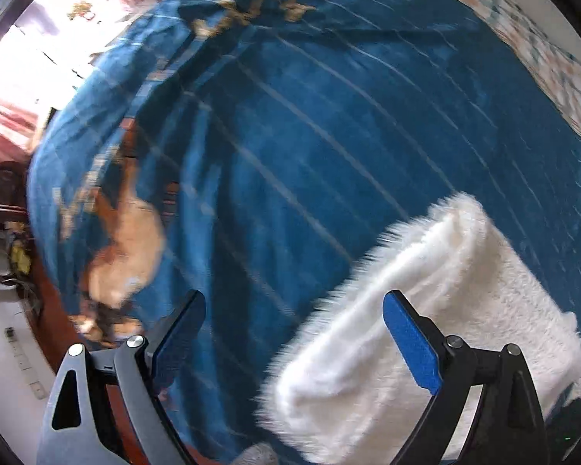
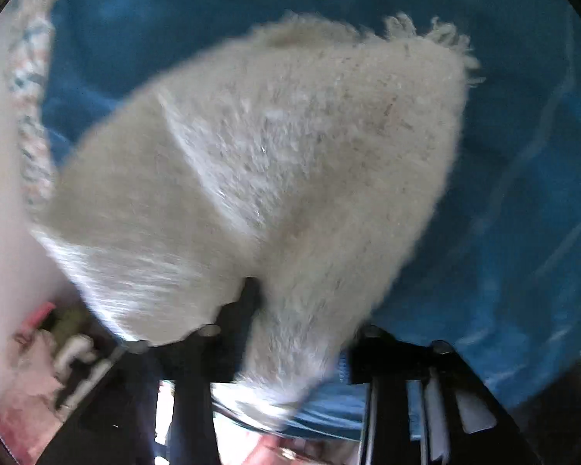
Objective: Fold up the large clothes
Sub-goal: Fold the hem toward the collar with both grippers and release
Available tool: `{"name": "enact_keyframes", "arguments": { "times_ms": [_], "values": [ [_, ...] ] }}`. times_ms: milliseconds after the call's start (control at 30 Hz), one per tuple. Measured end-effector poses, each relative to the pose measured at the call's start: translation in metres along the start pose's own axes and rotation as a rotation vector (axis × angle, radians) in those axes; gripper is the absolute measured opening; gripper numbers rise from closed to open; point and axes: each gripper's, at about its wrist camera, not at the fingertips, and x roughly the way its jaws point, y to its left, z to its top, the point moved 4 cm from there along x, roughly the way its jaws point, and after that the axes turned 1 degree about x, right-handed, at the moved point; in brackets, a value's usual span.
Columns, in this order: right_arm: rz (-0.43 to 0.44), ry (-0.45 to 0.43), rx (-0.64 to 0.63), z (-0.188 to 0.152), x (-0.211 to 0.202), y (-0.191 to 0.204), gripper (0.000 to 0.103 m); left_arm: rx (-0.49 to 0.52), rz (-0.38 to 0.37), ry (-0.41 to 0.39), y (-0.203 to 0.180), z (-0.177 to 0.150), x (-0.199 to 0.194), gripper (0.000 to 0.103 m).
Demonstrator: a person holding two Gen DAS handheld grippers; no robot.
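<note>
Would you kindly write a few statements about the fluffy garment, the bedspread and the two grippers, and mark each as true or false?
1. The fluffy white garment lies on a blue bedspread. True.
2. The left gripper is clamped on the garment. False: its fingers stand wide apart with nothing pinched between them.
3. In the right wrist view, the garment drapes over the right gripper and hides much of it. True.
4. The bedspread is plain red. False: it is blue with pale stripes and gold lettering.
5. The garment is smooth, thin cloth. False: it is shaggy and furry.
</note>
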Motion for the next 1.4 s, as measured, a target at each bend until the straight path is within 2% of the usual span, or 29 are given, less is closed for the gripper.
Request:
{"name": "enact_keyframes", "arguments": {
  "times_ms": [100, 200, 267, 300, 367, 400, 433, 467, 500, 567, 700, 800, 867, 900, 933, 967, 1067, 1167, 1233, 1333, 1400],
  "values": [
    [0.003, -0.068, -0.049, -0.007, -0.032, 0.004, 0.061, 0.062, -0.046, -0.004, -0.045, 0.005, 0.007, 0.094],
    [-0.008, -0.144, -0.172, -0.015, -0.059, 0.038, 0.064, 0.139, -0.115, 0.021, -0.093, 0.010, 0.027, 0.094],
    [-0.038, -0.174, -0.326, -0.014, -0.072, 0.074, 0.074, 0.181, -0.139, 0.054, -0.115, 0.011, 0.045, 0.094],
    [-0.050, -0.199, -0.449, -0.014, -0.077, 0.101, 0.075, 0.214, -0.129, 0.070, -0.126, 0.012, 0.057, 0.094],
    [-0.075, -0.212, -0.625, -0.003, -0.083, 0.132, 0.086, 0.278, -0.085, 0.057, -0.140, 0.013, 0.069, 0.091],
    [-0.101, -0.215, -0.736, -0.004, -0.080, 0.157, 0.086, 0.292, -0.084, 0.032, -0.142, 0.013, 0.067, 0.086],
    [-0.118, -0.204, -0.800, 0.002, -0.084, 0.161, 0.086, 0.303, -0.085, 0.001, -0.143, 0.013, 0.062, 0.056],
    [-0.131, -0.190, -0.857, 0.007, -0.089, 0.157, 0.086, 0.323, -0.064, -0.041, -0.142, 0.013, 0.054, 0.015],
    [-0.133, -0.155, -0.908, 0.007, -0.083, 0.172, 0.086, 0.333, -0.069, -0.052, -0.140, 0.012, 0.050, 0.006],
    [-0.118, -0.116, -0.951, 0.020, -0.076, 0.193, 0.086, 0.324, -0.096, -0.084, -0.132, 0.010, 0.036, 0.007],
    [-0.090, -0.046, -1.057, 0.023, -0.053, 0.215, 0.086, 0.293, -0.093, -0.122, -0.110, 0.004, 0.014, 0.006],
    [-0.075, 0.047, -1.113, 0.019, -0.026, 0.221, 0.086, 0.259, -0.097, -0.118, -0.098, -0.001, 0.007, 0.006],
    [-0.094, 0.108, -1.145, 0.019, -0.001, 0.226, 0.086, 0.240, -0.093, -0.111, -0.094, -0.002, 0.009, 0.005],
    [-0.094, 0.094, -1.170, 0.018, 0.007, 0.230, 0.083, 0.231, -0.092, -0.102, -0.093, -0.005, 0.013, 0.005],
    [-0.089, 0.079, -1.176, 0.018, 0.013, 0.235, 0.047, 0.219, -0.092, -0.095, -0.091, -0.005, 0.016, 0.005],
    [-0.108, 0.059, -1.145, 0.023, 0.016, 0.238, 0.005, 0.211, -0.092, -0.095, -0.089, -0.005, 0.013, 0.005],
    [-0.010, -0.037, -1.006, 0.033, 0.001, 0.254, 0.004, 0.203, -0.088, -0.104, -0.093, -0.011, 0.008, 0.005],
    [0.041, -0.106, -0.950, 0.035, -0.011, 0.264, 0.004, 0.180, -0.105, -0.106, -0.092, -0.003, 0.008, 0.005],
    [0.044, -0.144, -0.931, 0.037, -0.010, 0.270, 0.004, 0.171, -0.103, -0.096, -0.091, 0.002, 0.013, 0.004],
    [0.001, -0.189, -0.895, 0.048, 0.004, 0.270, 0.004, 0.150, -0.026, -0.069, -0.080, 0.010, 0.038, 0.002],
    [-0.028, -0.180, -0.852, 0.058, 0.022, 0.266, 0.004, 0.113, -0.024, 0.008, -0.067, 0.012, 0.064, 0.003]
  ]
}}
